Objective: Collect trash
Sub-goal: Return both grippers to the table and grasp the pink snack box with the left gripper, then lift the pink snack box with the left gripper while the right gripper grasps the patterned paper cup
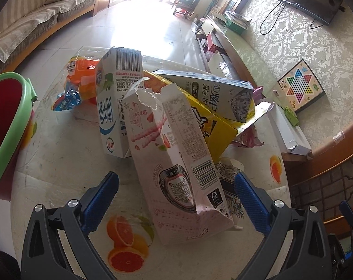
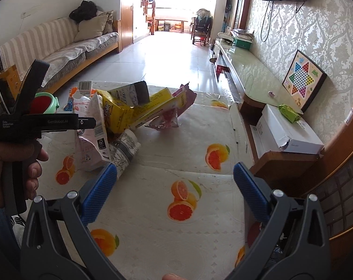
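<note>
The left gripper (image 1: 176,193) stands wide open, its blue pads either side of a pink carton (image 1: 174,163) at frame centre; the trash pile (image 2: 125,116) sits centre-left on the fruit-print table (image 2: 176,163); the right gripper (image 2: 175,184) gapes open, empty.

The trash pile (image 1: 167,121) is viewed close and steeply downward from the left wrist, while from the right wrist the same pile and bench (image 2: 176,144) are seen farther back, facing down the room.
</note>
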Motion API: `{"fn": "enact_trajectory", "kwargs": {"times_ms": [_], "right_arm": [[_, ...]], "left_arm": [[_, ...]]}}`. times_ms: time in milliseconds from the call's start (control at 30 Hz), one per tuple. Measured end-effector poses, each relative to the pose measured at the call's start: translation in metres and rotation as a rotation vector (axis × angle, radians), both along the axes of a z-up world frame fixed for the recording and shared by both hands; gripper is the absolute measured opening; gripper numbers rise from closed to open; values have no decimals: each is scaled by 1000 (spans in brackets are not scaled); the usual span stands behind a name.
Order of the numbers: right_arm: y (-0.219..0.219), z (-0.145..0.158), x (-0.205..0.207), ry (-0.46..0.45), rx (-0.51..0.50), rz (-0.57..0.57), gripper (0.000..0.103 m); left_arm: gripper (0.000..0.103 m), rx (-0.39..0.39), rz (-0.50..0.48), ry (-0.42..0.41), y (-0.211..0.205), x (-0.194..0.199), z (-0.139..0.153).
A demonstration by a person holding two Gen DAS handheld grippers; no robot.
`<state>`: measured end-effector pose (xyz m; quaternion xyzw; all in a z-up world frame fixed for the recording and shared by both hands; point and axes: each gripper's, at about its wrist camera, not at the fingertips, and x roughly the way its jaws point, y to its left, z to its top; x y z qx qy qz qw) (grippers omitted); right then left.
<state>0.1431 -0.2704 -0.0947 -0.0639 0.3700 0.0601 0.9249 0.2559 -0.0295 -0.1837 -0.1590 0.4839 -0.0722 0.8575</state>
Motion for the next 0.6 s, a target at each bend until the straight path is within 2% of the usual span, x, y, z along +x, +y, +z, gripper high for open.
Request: {"fn": "enact_trajectory", "kwargs": {"times_ms": [133, 200, 267, 433, 600], "right_arm": [[-15, -2, -5, 6, 3, -22, 98], [-20, -4, -7, 12, 4, -31, 98], [-25, -6, -7, 18, 5, -38, 98], [-28, -10, -8, 26, 7, -43, 98], [-23, -9, -6, 26, 1, -32, 98]], "left_arm": [[94, -43, 42, 5, 2, 5, -10], [85, -67, 63, 10, 4, 7, -15], [71, -97, 77, 21, 8, 10, -20], [54, -152, 52, 25, 8, 12, -28], [51, -147, 23, 19, 3, 11, -23]]}}
